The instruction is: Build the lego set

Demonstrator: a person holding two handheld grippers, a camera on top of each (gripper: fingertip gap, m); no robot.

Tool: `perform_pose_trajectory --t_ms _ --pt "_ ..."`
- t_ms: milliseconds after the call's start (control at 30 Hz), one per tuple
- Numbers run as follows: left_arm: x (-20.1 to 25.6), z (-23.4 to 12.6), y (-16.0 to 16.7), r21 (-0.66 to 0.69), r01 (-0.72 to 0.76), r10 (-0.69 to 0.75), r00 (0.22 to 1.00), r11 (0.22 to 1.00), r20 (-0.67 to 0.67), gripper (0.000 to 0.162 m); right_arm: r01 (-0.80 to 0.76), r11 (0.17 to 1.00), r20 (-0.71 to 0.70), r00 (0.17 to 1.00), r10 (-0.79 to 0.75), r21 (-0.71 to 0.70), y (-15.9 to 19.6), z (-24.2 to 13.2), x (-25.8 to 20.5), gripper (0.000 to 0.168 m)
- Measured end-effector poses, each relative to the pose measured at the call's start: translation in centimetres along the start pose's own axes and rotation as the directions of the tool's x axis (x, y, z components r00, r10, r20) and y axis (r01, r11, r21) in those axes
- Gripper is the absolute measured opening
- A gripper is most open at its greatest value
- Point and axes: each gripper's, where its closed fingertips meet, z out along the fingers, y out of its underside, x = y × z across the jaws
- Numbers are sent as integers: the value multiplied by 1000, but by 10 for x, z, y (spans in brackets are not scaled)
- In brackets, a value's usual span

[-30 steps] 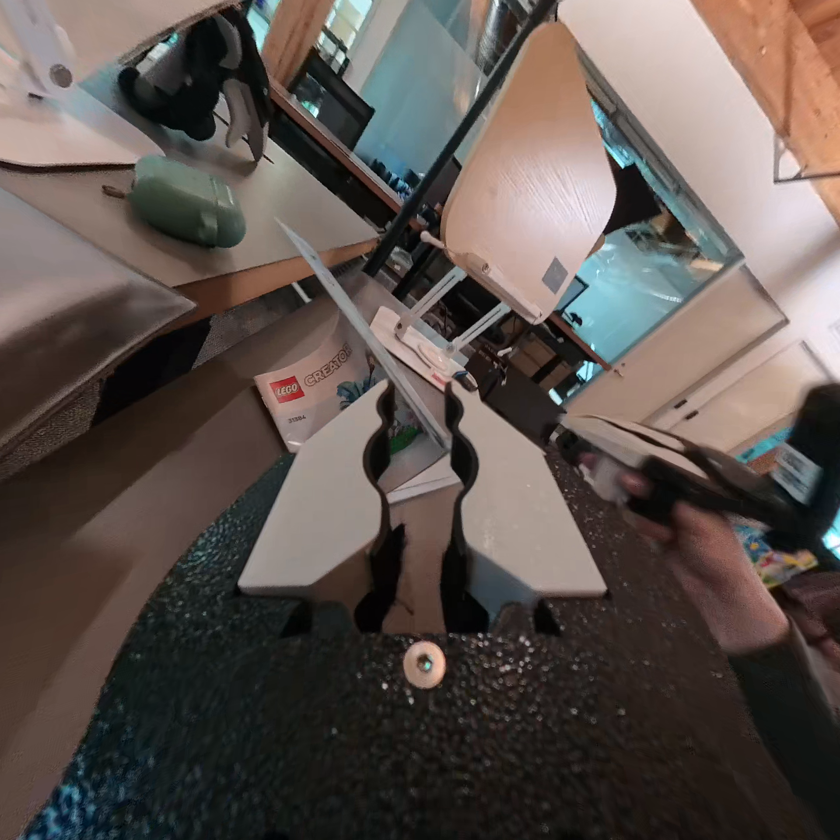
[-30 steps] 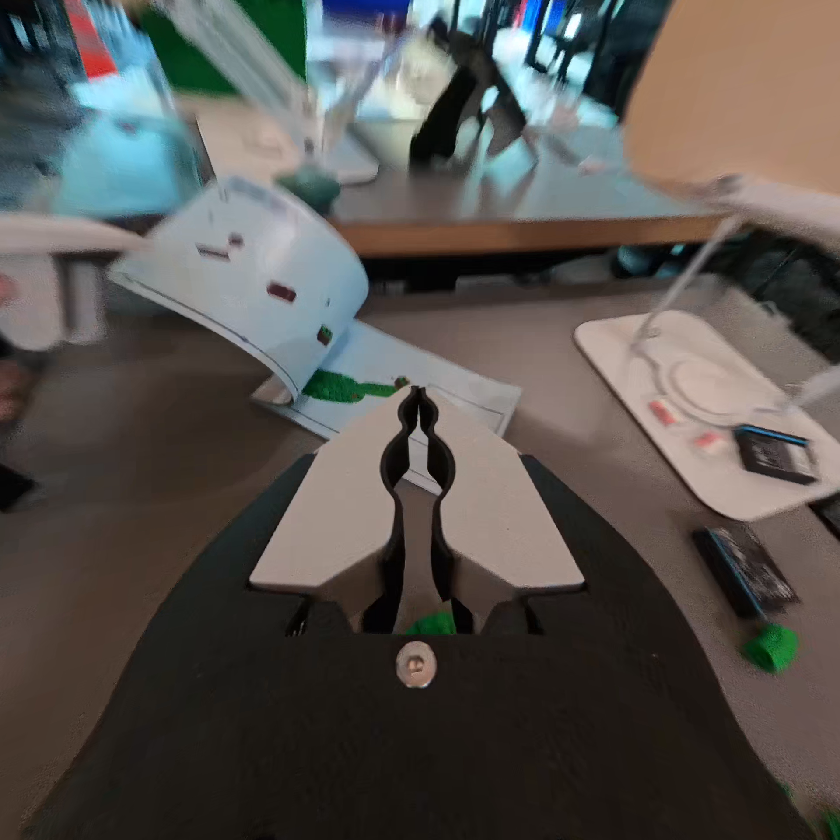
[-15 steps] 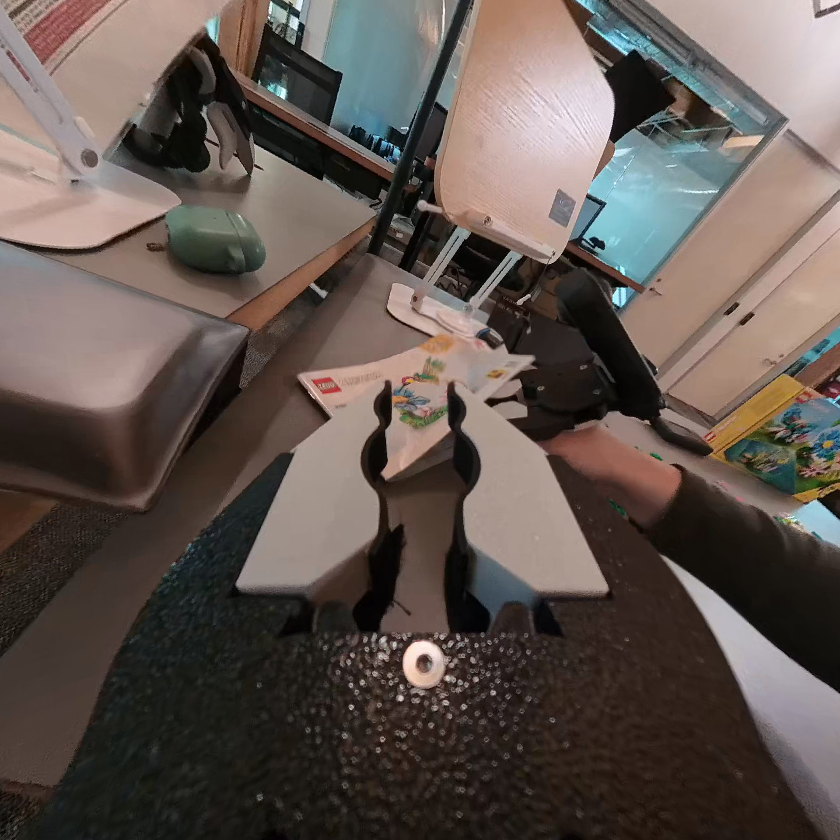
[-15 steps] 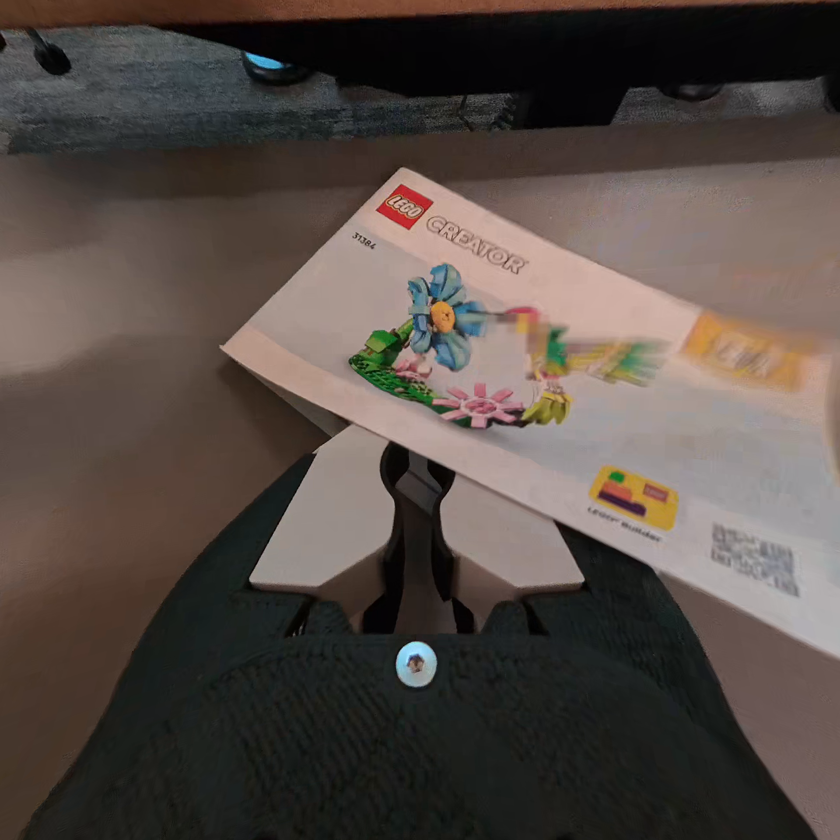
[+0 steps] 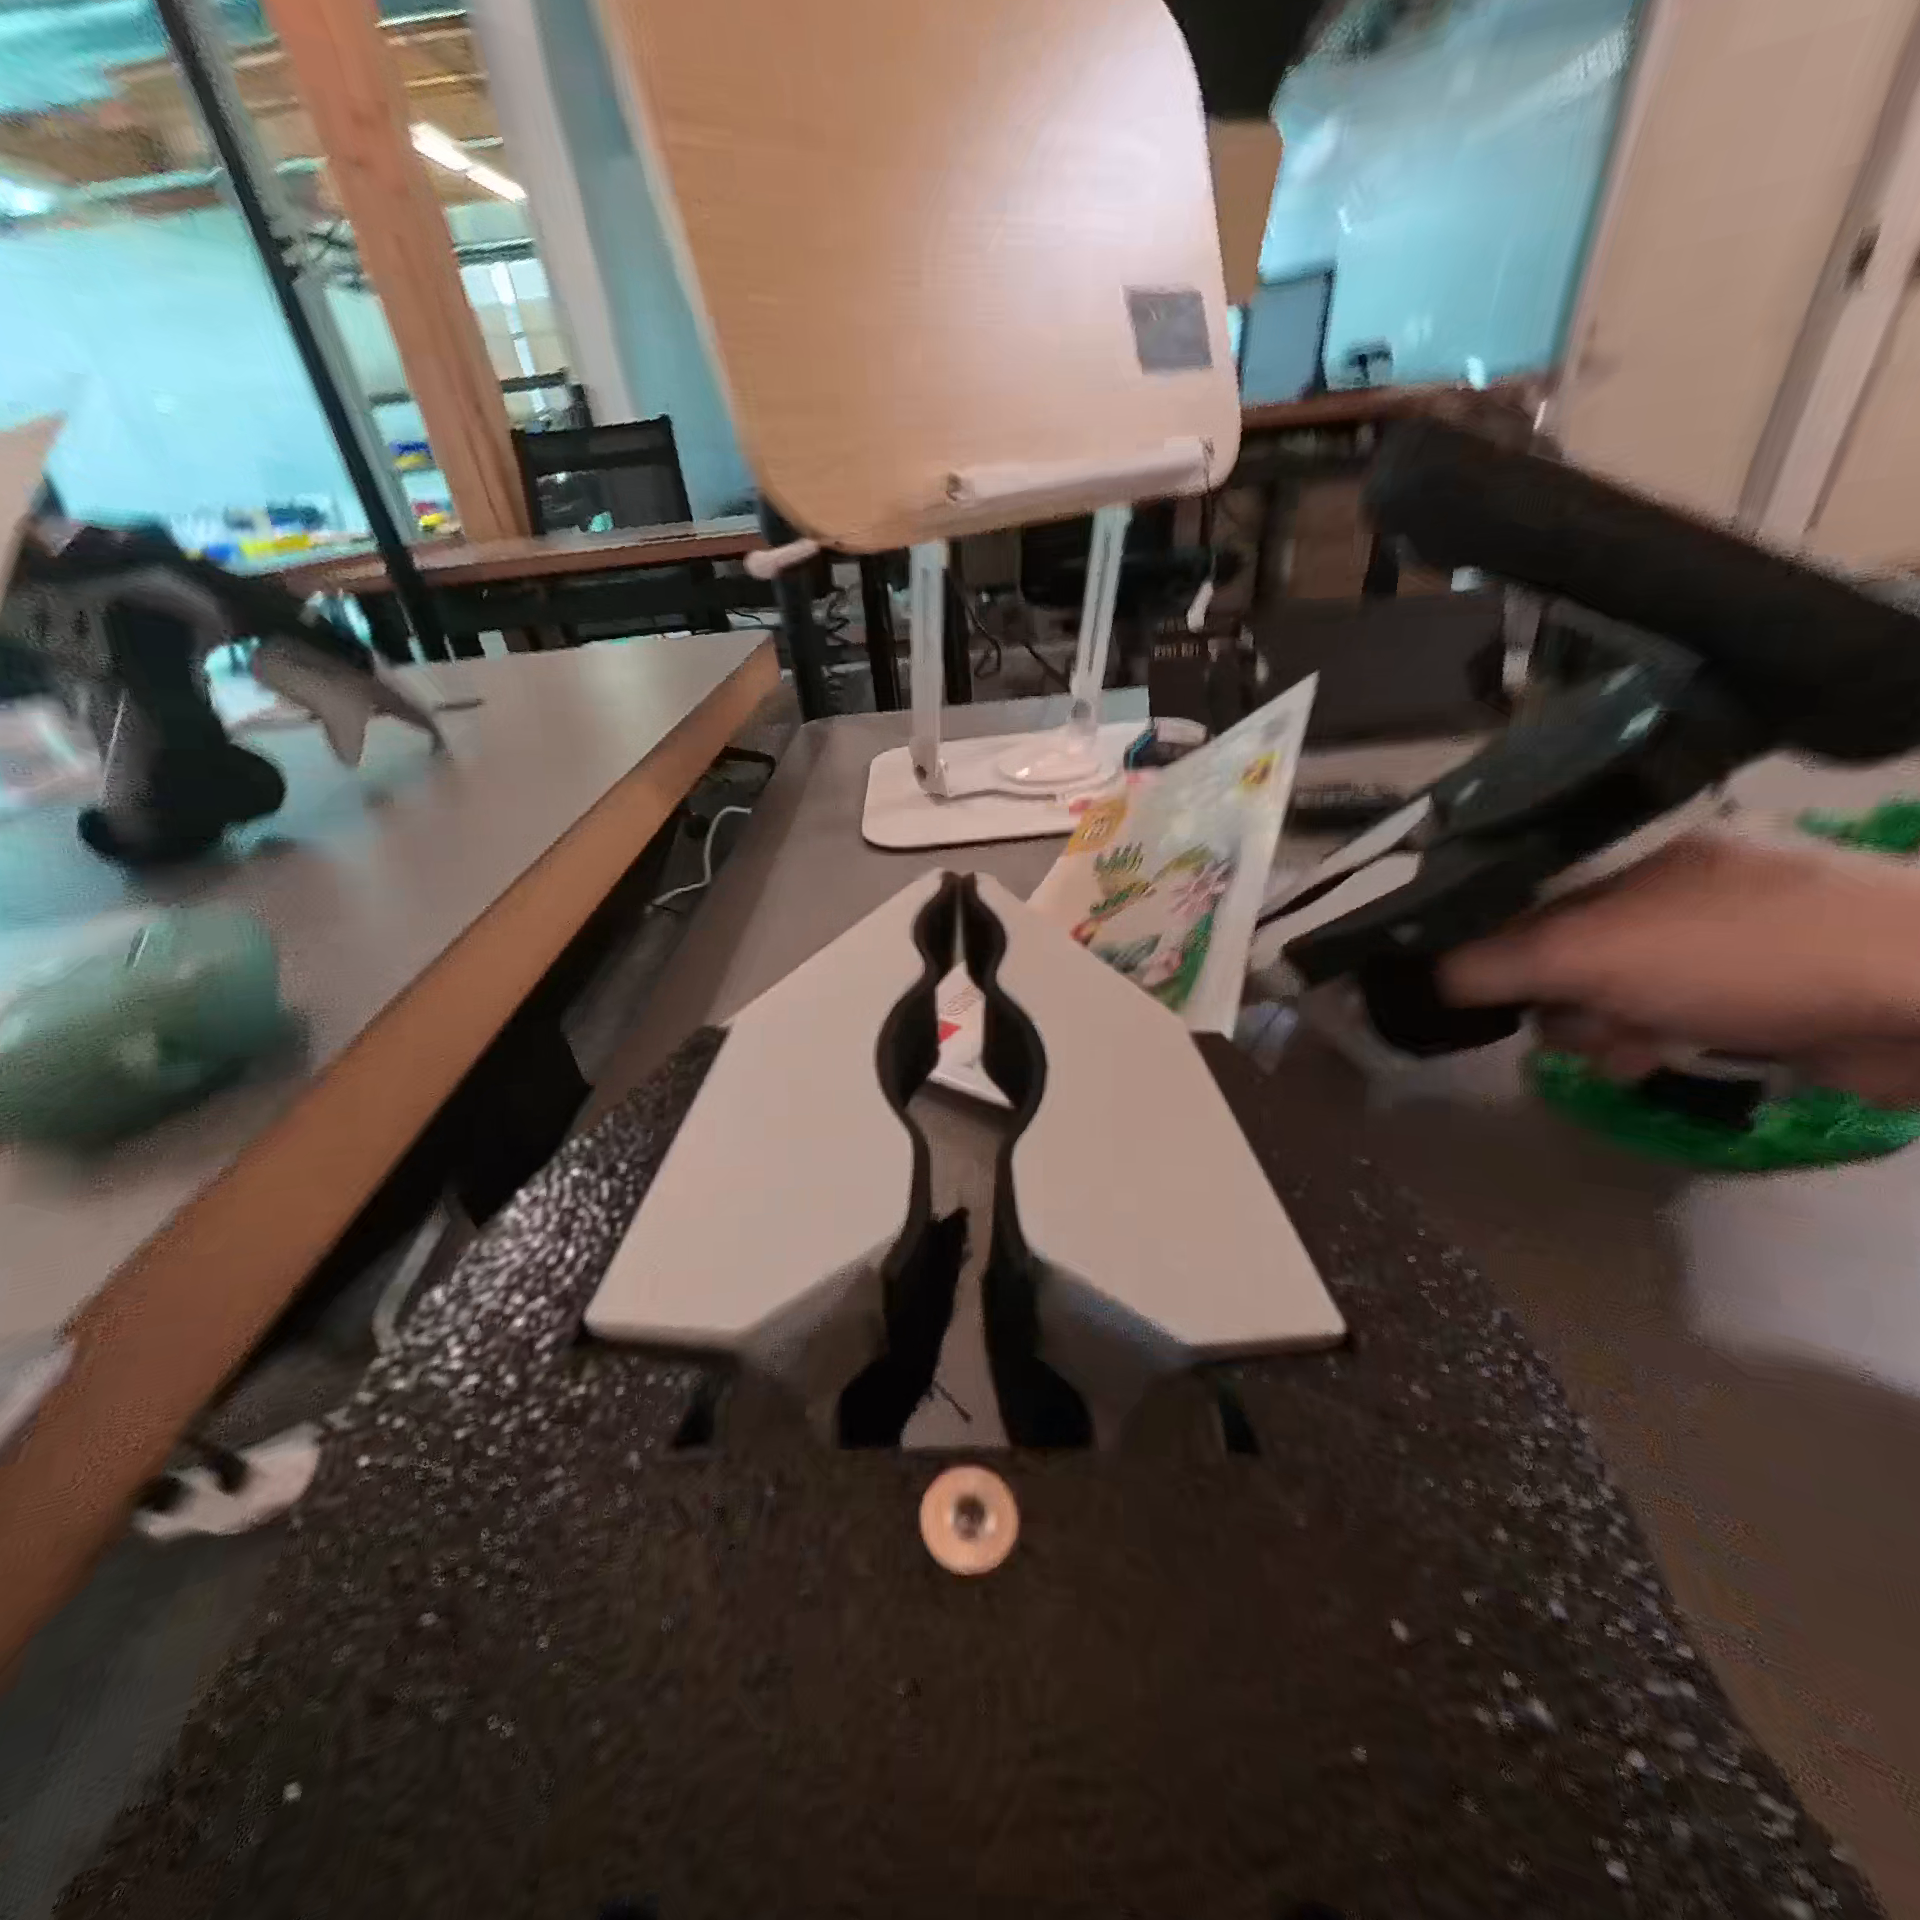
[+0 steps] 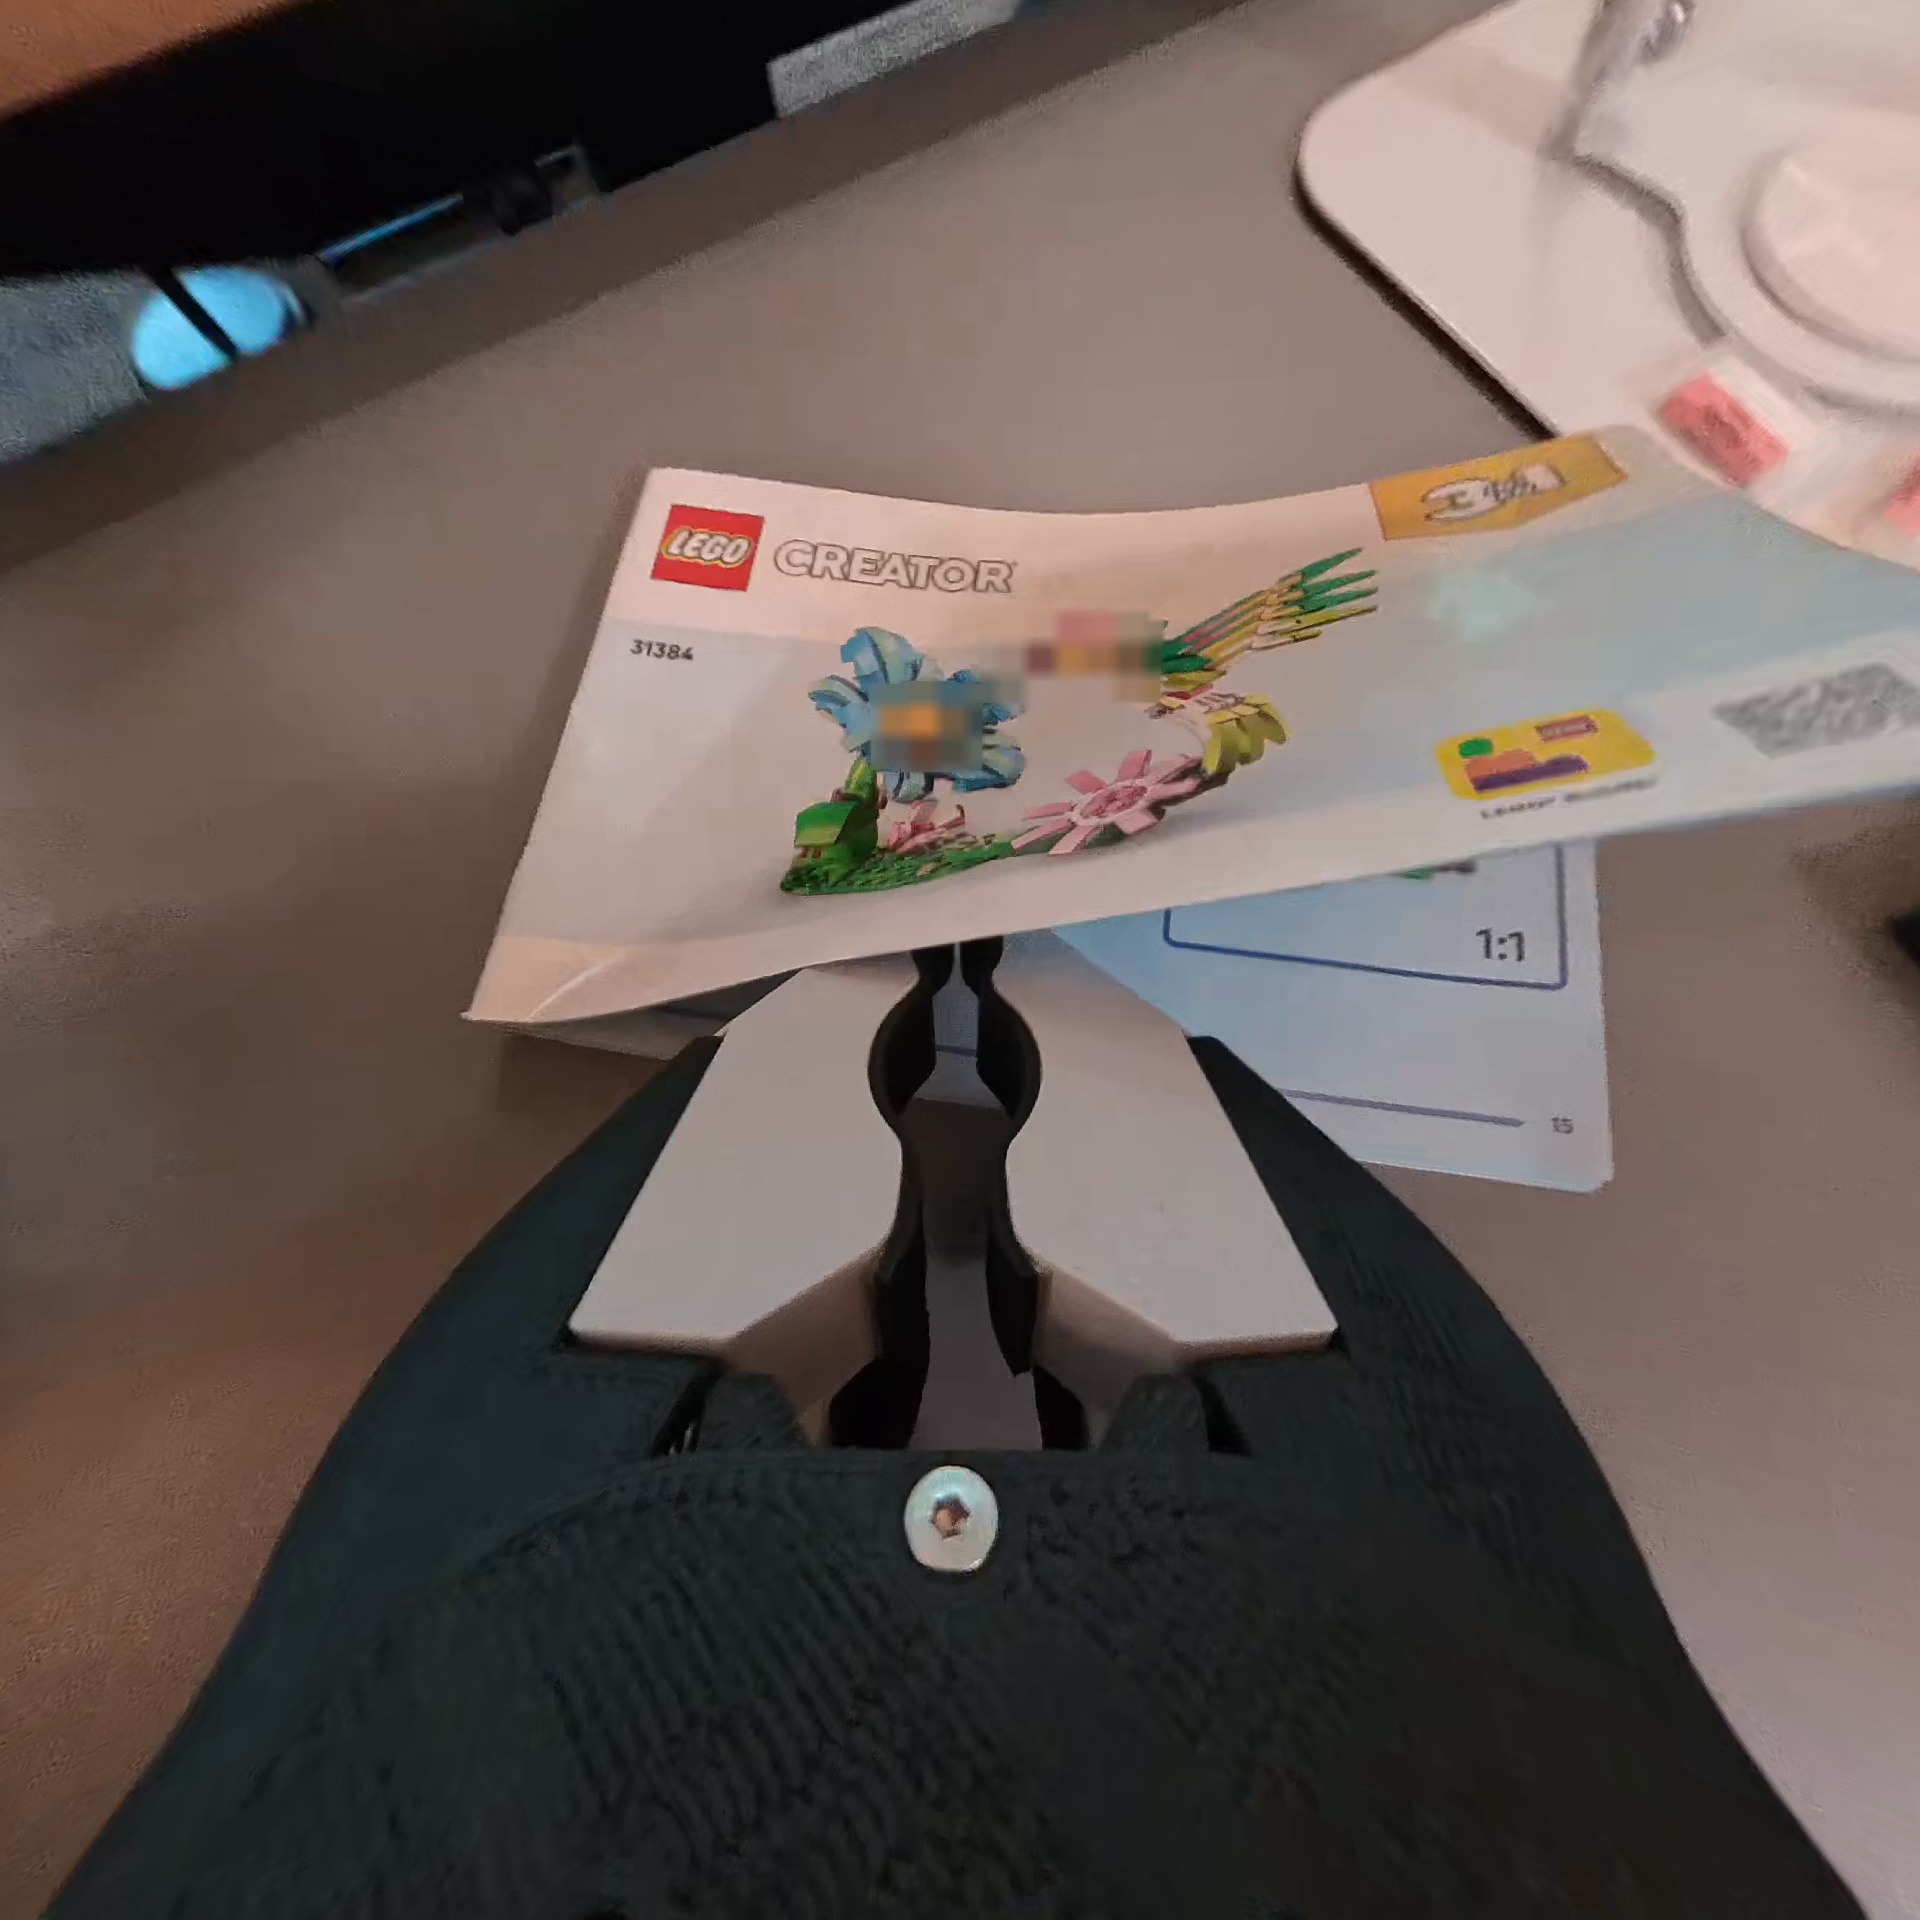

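Two grippers changed: left gripper (image 5: pixel 958 914) now closed, empty (earlier agape around booklet); right gripper (image 6: pixel 958 961) pinches booklet (image 6: pixel 1091 727) cover over desk (image 6: pixel 312 831). Left view alone shows hand (image 5: pixel 1704 966).

Right claw (image 6: pixel 957 961) pinching lifted booklet cover (image 6: pixel 1039 717)

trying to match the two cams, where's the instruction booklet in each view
Left wrist view: the instruction booklet stands tilted right of centre, beyond the left gripper, with the right gripper at its right edge.
Right wrist view: it fills the middle, its cover lifted off an inner page, just past the right gripper's fingertips.
Shared landmark: the white stand base, behind the booklet in both, top right in the right wrist view.
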Motion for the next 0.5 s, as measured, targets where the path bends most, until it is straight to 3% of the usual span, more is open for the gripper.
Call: perform_pose_trajectory --t_ms 67,167,300,500 --pt "8 17 5 -37 -147 146 988 988 -43 0 -24 1000 -8 1000 24 5 2 -3 4 0" --pt "5 38 23 -163 -220 216 976 962 -43 0 39 999 -54 998 -39 -5 2 -3 4 0" --pt "-4 55 84 -487 -171 138 985 856 -103 0 -41 999 -16 999 41 20 -1 -2 3 2" --pt "7 68 104 -552 -216 126 973 805 -196 0 -40 981 83 996 25 190 -29 -11 -15 5"
